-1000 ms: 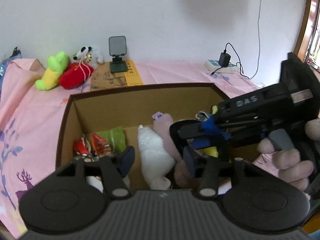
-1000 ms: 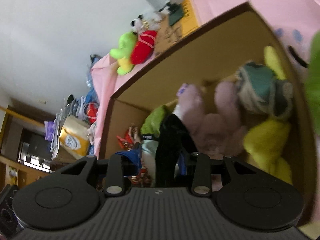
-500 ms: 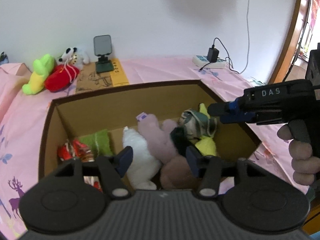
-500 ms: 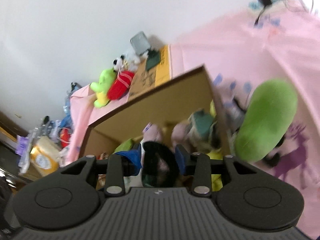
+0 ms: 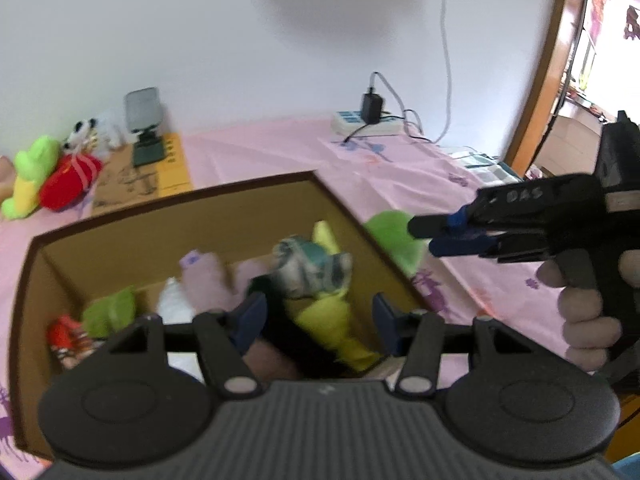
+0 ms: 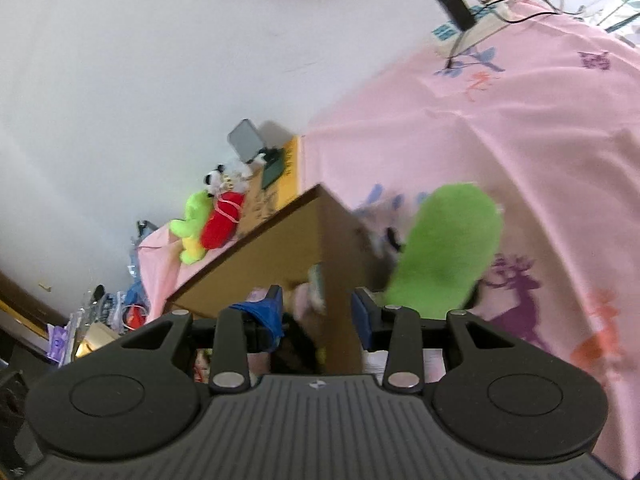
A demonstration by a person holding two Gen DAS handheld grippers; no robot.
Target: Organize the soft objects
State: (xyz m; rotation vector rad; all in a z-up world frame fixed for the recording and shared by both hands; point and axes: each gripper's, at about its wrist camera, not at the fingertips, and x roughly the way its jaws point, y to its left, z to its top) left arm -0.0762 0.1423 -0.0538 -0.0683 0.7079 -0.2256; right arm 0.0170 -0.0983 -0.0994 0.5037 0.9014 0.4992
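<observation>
An open cardboard box (image 5: 160, 216) on the pink sheet holds several plush toys: white, pink, black (image 5: 276, 320), grey-teal (image 5: 308, 268), yellow (image 5: 332, 320) and green. My left gripper (image 5: 318, 318) hovers open over the box's right half, above the black and yellow toys, gripping nothing. A hand holds my right gripper (image 5: 424, 236) outside the box's right rim, jaws a little apart and empty. In the right wrist view my right gripper (image 6: 318, 314) faces the box corner (image 6: 320, 216). A bright green plush (image 6: 444, 248) lies just right of the box on the sheet (image 5: 396, 240).
At the back left lie a green-yellow plush (image 5: 28, 180), a red plush (image 5: 68, 184) and a small panda (image 5: 84, 136). A phone stand (image 5: 144, 128) sits on a brown board. A power strip with charger (image 5: 368, 120) is by the wall. A wooden door frame (image 5: 540, 92) rises at the right.
My right gripper rose out of the box and drew off to the right, empty. The left gripper slid right over the box. The green plush beside the box came into view.
</observation>
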